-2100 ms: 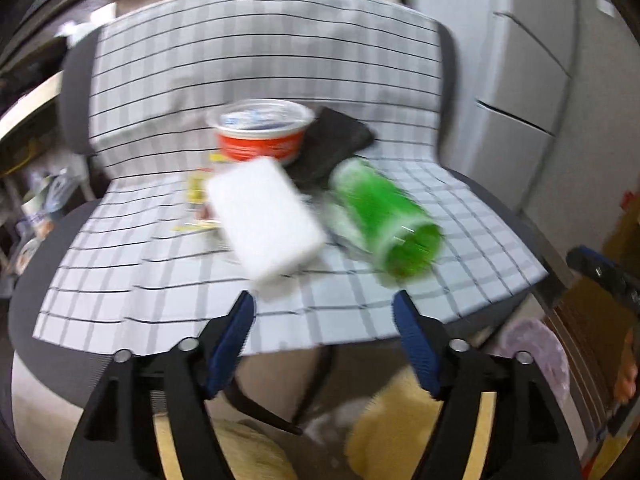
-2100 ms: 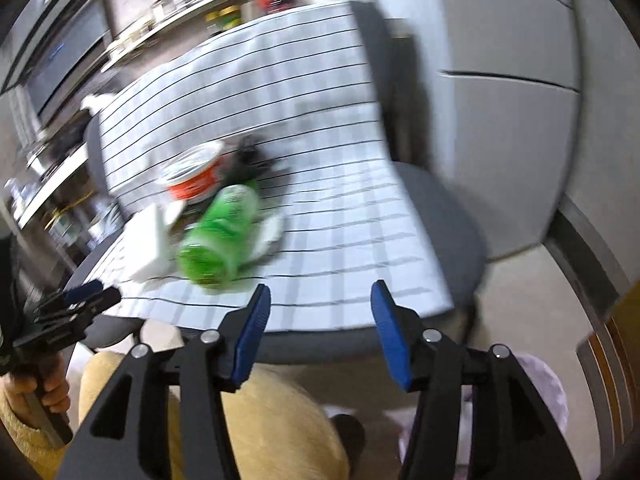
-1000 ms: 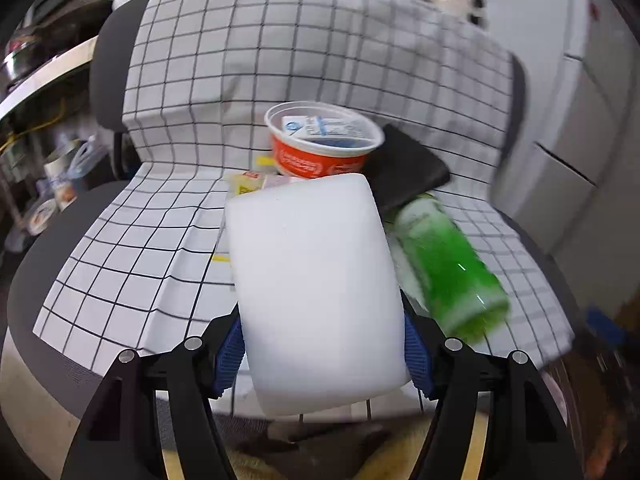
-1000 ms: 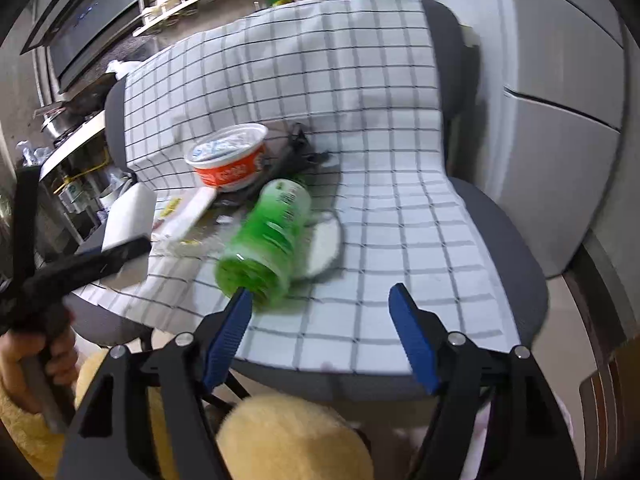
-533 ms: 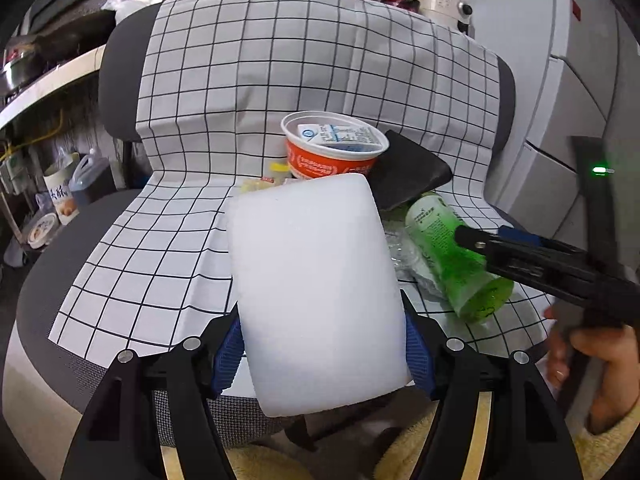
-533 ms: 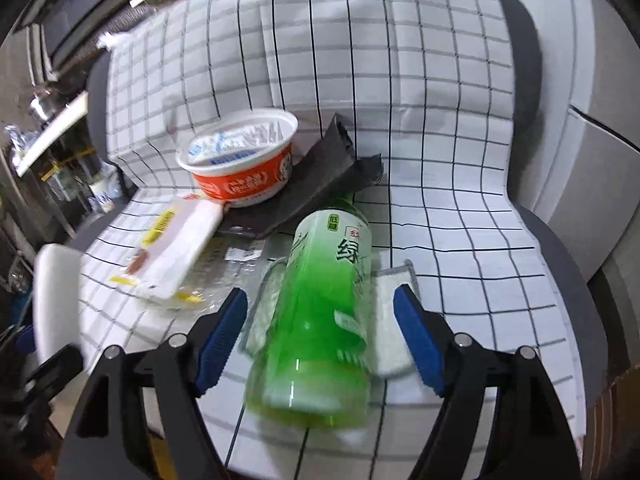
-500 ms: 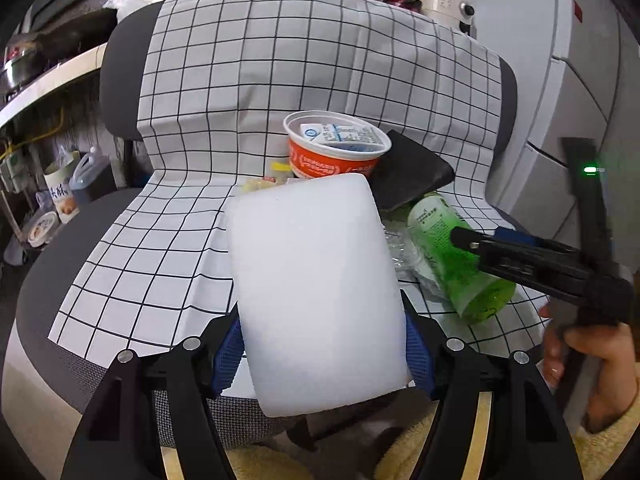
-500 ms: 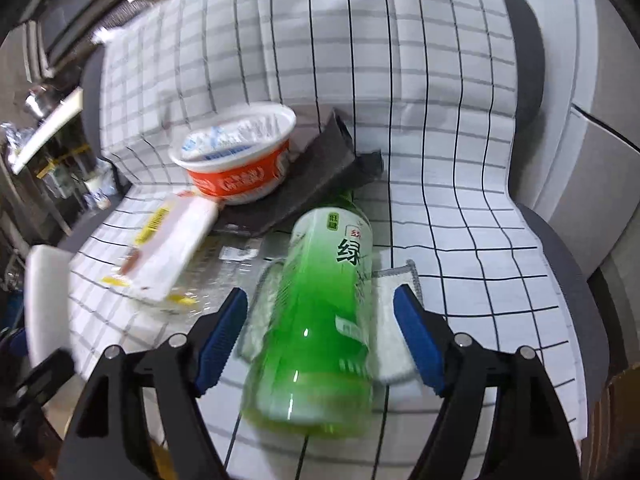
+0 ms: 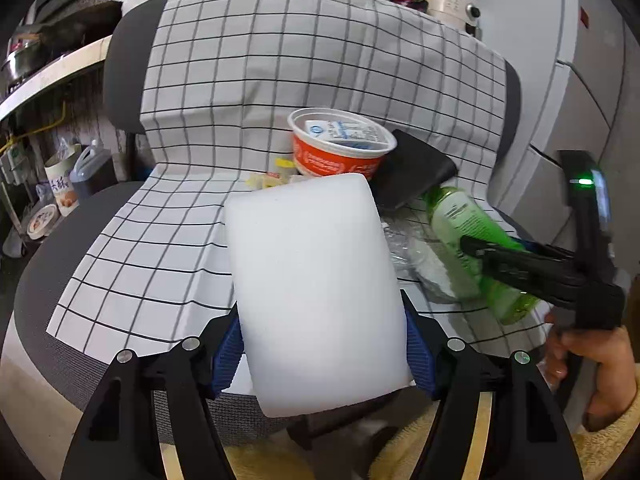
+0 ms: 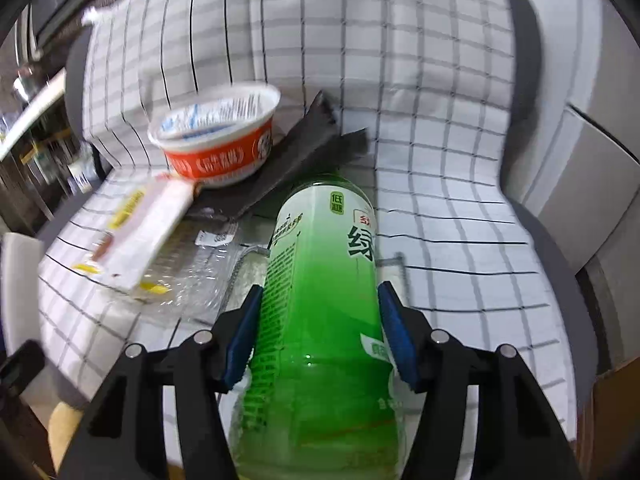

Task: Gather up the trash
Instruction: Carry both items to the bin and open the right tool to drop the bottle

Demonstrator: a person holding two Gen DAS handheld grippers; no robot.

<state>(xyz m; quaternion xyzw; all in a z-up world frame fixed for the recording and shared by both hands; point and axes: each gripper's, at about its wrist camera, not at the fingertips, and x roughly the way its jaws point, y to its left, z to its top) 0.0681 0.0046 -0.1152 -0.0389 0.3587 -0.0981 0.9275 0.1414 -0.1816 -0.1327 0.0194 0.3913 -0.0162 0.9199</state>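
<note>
My left gripper (image 9: 322,346) is shut on a white foam block (image 9: 316,284) and holds it above the front of the checked cloth (image 9: 168,240) on the chair seat. My right gripper (image 10: 320,334) has its blue pads on both sides of a green bottle (image 10: 324,320) that lies on the seat; the same bottle shows in the left wrist view (image 9: 472,236). Behind lie an orange-and-white noodle cup (image 10: 218,136), a black wrapper (image 10: 296,152), a white snack wrapper (image 10: 148,224) and clear plastic film (image 10: 196,268).
A grey office chair (image 9: 36,280) carries the cloth. A grey cabinet (image 9: 576,92) stands at the right. Shelves with bottles and kitchen clutter (image 9: 60,184) are at the left and behind. A white pad (image 10: 394,272) lies under the bottle.
My right gripper moved forward and closed its pads around the green bottle. My left gripper keeps holding the foam block, nearly still.
</note>
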